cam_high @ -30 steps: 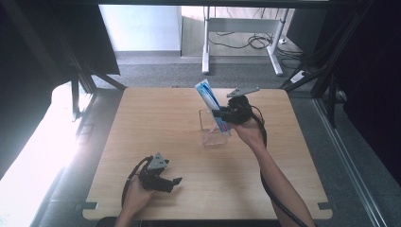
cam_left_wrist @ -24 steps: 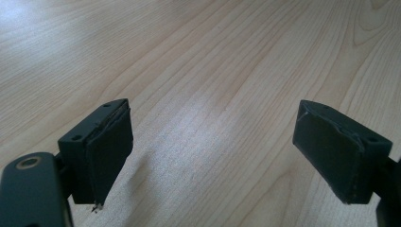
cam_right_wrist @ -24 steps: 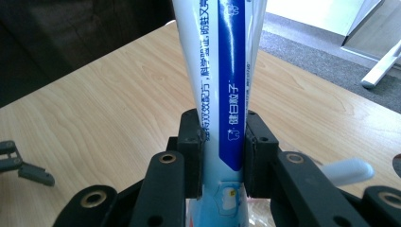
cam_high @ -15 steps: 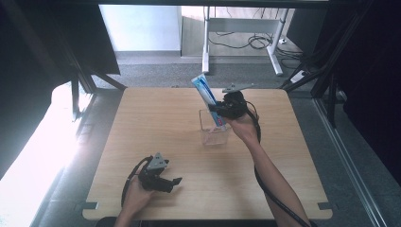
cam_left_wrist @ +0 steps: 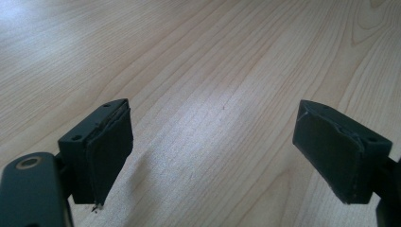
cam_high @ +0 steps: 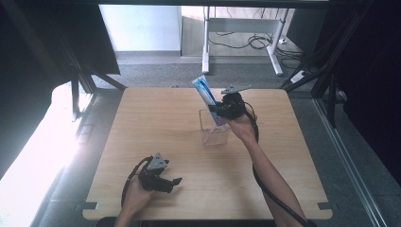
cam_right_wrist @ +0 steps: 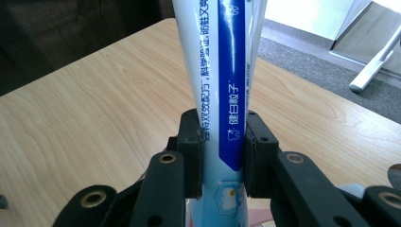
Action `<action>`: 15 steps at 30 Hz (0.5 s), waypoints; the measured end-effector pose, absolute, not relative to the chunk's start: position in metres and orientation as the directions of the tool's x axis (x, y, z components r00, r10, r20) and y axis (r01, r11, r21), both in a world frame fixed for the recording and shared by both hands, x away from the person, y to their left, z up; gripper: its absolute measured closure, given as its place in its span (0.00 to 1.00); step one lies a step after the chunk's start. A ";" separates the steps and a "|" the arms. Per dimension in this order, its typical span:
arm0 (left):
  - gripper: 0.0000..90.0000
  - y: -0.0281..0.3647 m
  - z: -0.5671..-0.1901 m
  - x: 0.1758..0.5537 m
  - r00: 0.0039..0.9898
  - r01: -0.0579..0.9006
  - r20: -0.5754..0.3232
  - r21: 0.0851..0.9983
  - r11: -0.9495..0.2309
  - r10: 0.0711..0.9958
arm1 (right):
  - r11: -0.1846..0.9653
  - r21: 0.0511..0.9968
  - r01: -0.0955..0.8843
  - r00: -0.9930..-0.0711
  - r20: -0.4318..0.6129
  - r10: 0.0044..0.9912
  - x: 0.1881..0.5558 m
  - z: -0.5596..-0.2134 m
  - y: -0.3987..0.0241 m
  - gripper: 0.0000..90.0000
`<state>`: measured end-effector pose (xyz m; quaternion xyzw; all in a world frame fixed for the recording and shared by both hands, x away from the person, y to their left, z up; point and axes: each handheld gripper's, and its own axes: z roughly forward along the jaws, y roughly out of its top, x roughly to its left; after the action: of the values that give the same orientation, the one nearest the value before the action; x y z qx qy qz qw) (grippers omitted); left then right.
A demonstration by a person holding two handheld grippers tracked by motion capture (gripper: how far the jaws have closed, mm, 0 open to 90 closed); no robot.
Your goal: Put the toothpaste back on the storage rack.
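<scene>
Fingers [cam_right_wrist: 191,156] pinch the toothpaste tube [cam_right_wrist: 222,90] above a clear box [cam_high: 213,132]; left gripper [cam_left_wrist: 213,156] gapes, empty.

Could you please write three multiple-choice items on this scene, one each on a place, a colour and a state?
1. Where is the clear plastic box?
A. mid-table
B. near left corner
C. on the floor

2. What colours is the long toothpaste tube?
A. red and black
B. white and blue
C. green

3. How is the left gripper?
A. shut on a cup
B. open over bare wood
C. shut on the tube

Answers: 1 A, it stands centrally on the wooden table; 2 B, both colours show between the right gripper jaws; 3 B, nothing between its jaws.
</scene>
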<state>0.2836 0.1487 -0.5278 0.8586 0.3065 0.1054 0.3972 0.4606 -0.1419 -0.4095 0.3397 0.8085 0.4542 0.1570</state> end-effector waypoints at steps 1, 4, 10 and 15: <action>0.15 0.149 -0.528 0.284 0.790 0.443 -0.062 0.746 -0.497 0.610 | 0.356 0.842 0.405 -0.720 0.053 0.692 0.461 -0.411 -0.142 0.82; 0.15 0.149 -0.528 0.284 0.789 0.444 -0.062 0.745 -0.498 0.611 | 0.362 0.842 0.399 -0.714 0.039 0.699 0.461 -0.415 -0.142 0.81; 0.15 0.148 -0.528 0.284 0.790 0.444 -0.060 0.743 -0.501 0.611 | 0.365 0.841 0.400 -0.714 0.037 0.699 0.462 -0.423 -0.142 0.81; 0.15 0.148 -0.528 0.284 0.790 0.444 -0.060 0.743 -0.501 0.610 | 0.377 0.836 0.398 -0.718 0.028 0.696 0.463 -0.429 -0.141 0.81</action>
<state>0.2836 0.1480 -0.5283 0.8600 0.3064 0.1055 0.3943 0.4627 -0.1407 -0.4286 0.3365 0.8127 0.4454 0.1671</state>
